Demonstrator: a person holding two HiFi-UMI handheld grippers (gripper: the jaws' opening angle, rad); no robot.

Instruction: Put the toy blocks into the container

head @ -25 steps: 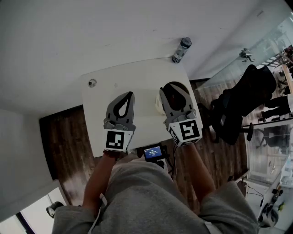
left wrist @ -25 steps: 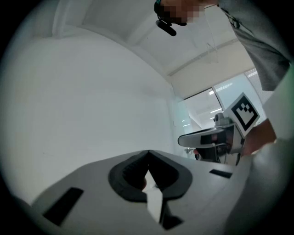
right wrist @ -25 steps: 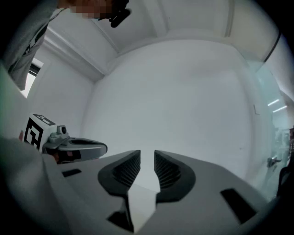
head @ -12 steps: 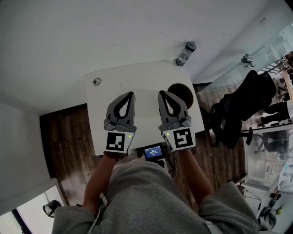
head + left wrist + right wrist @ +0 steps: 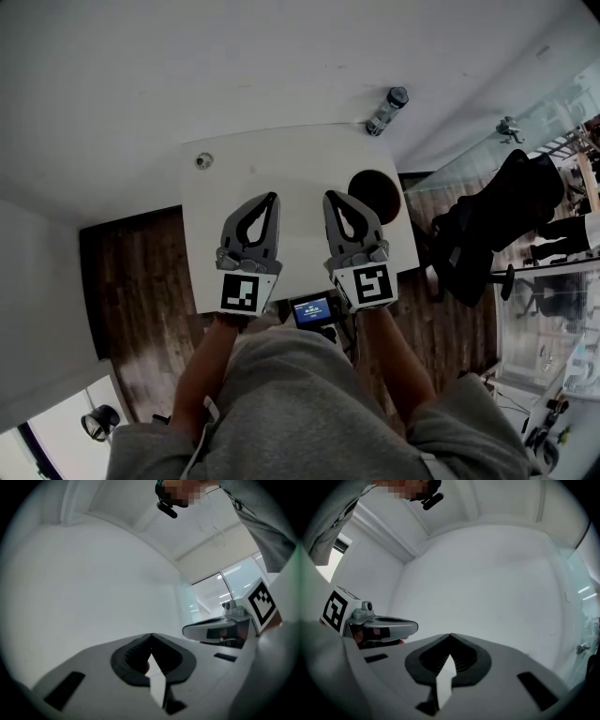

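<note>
In the head view both grippers are held side by side above a small white table (image 5: 281, 159). My left gripper (image 5: 272, 198) is shut, its tips meeting with nothing between them. My right gripper (image 5: 330, 197) is shut too and holds nothing. A dark round container (image 5: 375, 195) sits at the table's right edge, just right of the right gripper. No toy blocks show in any view. The left gripper view looks at a bare white wall over closed jaws, with the right gripper (image 5: 220, 627) alongside. The right gripper view shows the same, with the left gripper (image 5: 384, 625) beside it.
A clear bottle (image 5: 386, 111) stands at the table's far right corner. A small round object (image 5: 203, 160) lies at the far left corner. A small device with a lit screen (image 5: 312, 309) sits by the near edge. A dark office chair (image 5: 497, 225) stands to the right on wooden floor.
My right gripper has closed its jaws and drawn back from over the dark container to beside the left gripper. The left gripper has barely moved.
</note>
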